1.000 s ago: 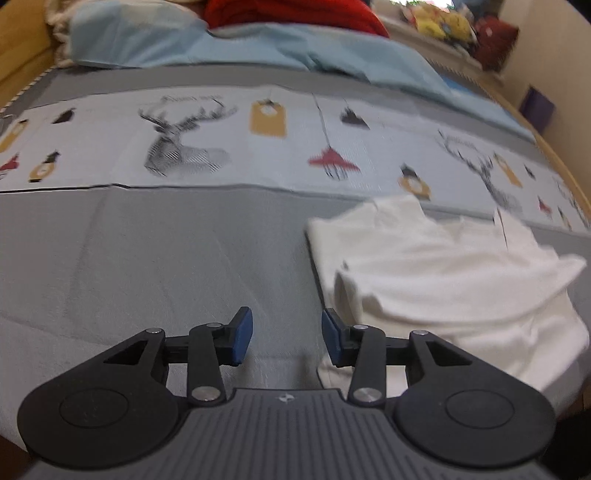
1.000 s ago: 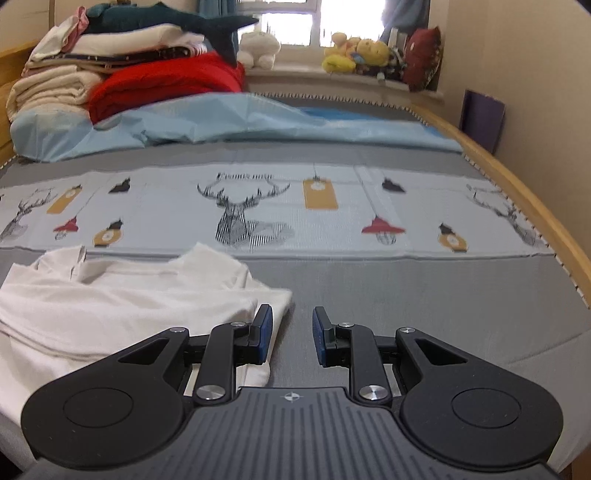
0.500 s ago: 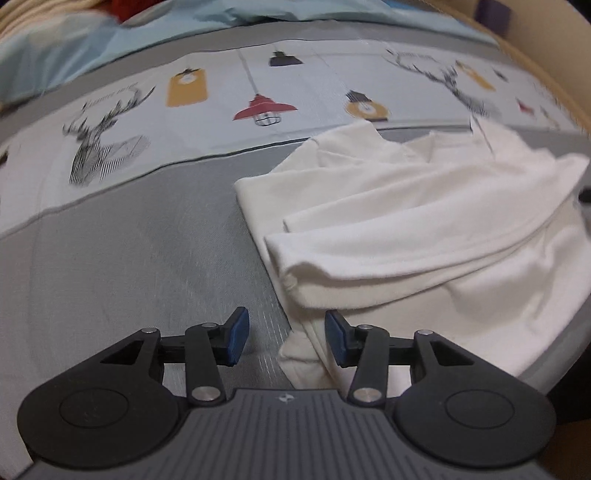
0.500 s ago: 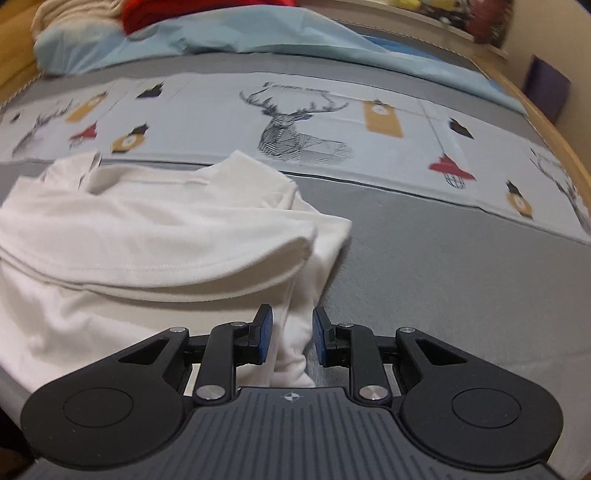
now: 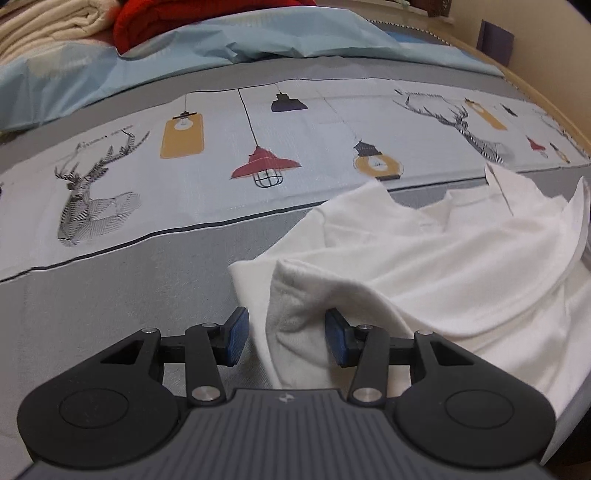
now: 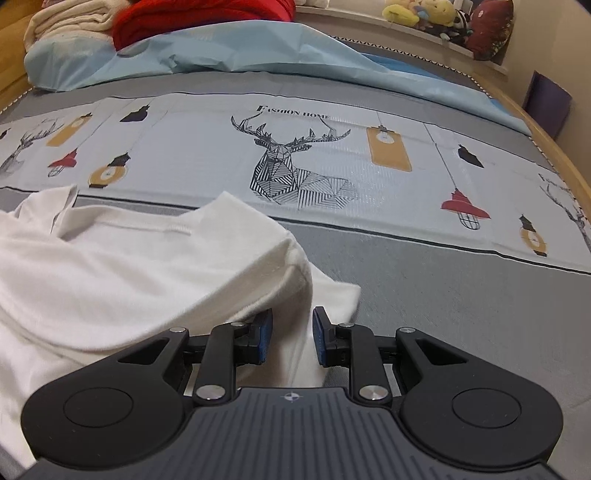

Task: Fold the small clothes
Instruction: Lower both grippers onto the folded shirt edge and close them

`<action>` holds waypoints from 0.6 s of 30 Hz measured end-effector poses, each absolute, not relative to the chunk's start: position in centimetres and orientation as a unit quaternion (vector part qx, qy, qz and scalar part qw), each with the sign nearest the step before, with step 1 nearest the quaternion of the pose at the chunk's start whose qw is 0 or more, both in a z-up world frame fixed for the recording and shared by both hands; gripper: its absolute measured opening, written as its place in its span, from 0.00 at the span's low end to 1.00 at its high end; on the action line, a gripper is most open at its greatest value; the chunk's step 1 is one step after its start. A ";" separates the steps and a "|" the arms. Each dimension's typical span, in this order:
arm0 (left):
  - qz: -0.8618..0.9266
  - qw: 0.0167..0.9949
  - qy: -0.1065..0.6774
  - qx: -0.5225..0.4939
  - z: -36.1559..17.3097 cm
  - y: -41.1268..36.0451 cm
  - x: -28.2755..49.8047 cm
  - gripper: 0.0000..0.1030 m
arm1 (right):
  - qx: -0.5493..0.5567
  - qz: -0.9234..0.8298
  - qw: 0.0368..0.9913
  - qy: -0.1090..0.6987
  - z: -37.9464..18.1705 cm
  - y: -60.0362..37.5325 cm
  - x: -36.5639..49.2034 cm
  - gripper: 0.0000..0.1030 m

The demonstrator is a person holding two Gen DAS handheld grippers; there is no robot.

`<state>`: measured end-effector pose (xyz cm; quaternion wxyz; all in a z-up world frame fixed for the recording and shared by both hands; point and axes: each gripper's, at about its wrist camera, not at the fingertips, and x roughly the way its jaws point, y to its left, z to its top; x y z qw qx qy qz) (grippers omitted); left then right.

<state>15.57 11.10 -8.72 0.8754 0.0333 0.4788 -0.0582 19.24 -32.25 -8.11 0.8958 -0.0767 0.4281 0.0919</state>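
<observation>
A small white shirt [image 5: 443,258] lies rumpled and partly folded on the grey bed cover near the front edge; it also shows in the right wrist view [image 6: 129,266]. My left gripper [image 5: 286,339] is open, its blue pads straddling the shirt's folded left corner. My right gripper [image 6: 288,339] is open, its pads on either side of the shirt's right edge. Neither gripper is closed on the cloth.
The bed cover [image 6: 461,314] has a printed band of deer and lamps [image 6: 295,166] behind the shirt. A light blue sheet [image 6: 221,51], red and cream folded blankets [image 6: 184,18] and plush toys [image 6: 424,11] lie at the back. A wooden bed rail [image 6: 554,147] runs along the right.
Both grippers have moved forward and down onto the shirt's two near corners. The left jaws have opened slightly wider, and cloth now sits between both pairs of pads.
</observation>
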 end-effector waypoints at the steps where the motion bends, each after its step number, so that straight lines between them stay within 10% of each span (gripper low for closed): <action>1: -0.060 0.875 0.479 0.030 -8.8 11.1 15.8 0.49 | -0.076 0.094 0.895 0.429 -8.3 -32.2 19.6 0.24; 18: -0.023 0.870 0.489 0.063 -9.0 8.0 17.5 0.46 | -0.055 0.108 0.890 0.439 -9.3 -31.3 21.5 0.24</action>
